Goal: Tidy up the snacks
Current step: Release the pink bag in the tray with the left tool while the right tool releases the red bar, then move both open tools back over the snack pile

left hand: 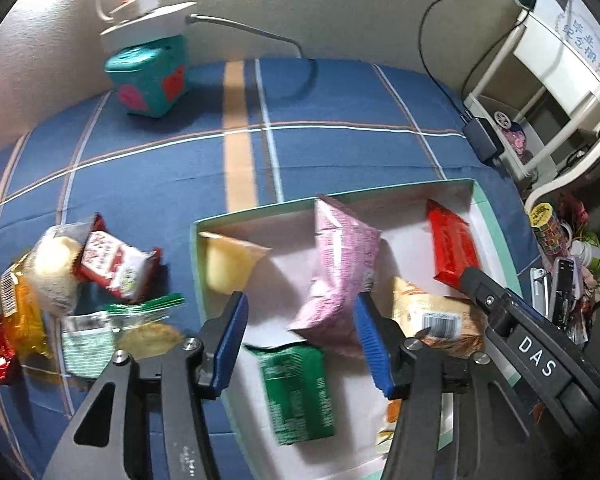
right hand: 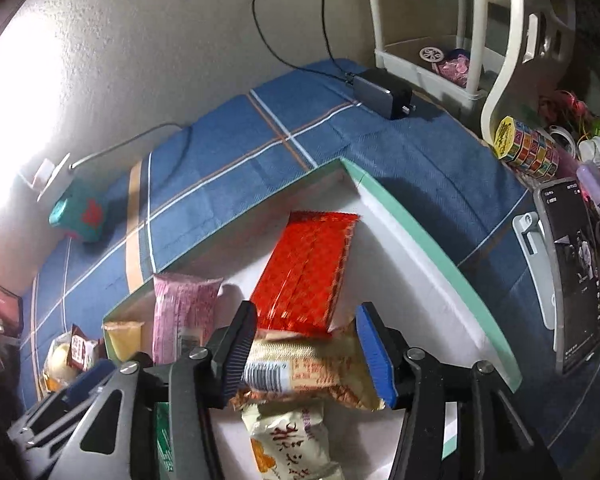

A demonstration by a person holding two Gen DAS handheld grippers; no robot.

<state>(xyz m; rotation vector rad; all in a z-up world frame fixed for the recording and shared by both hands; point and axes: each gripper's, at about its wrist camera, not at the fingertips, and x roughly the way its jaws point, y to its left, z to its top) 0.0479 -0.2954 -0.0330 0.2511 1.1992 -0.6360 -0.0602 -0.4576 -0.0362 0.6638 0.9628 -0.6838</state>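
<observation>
in the left wrist view the left gripper [left hand: 300, 332] hangs with fingers spread and nothing between them, over the near part of the box [left hand: 496, 216]. just ahead of the fingers lie a pink packet [left hand: 340, 268] and a green packet [left hand: 296, 388]; off to their left, outside the box, a pile of loose snacks [left hand: 80, 276] waits on the blue checked cloth [left hand: 332, 152].

in the right wrist view the right gripper [right hand: 306, 354] has its fingers around a tan barcoded packet [right hand: 300, 376], pads apparently touching it, inside the box just behind a red packet [right hand: 308, 272]. the step looks like placing this packet; next, let go and fetch from the pile.
</observation>
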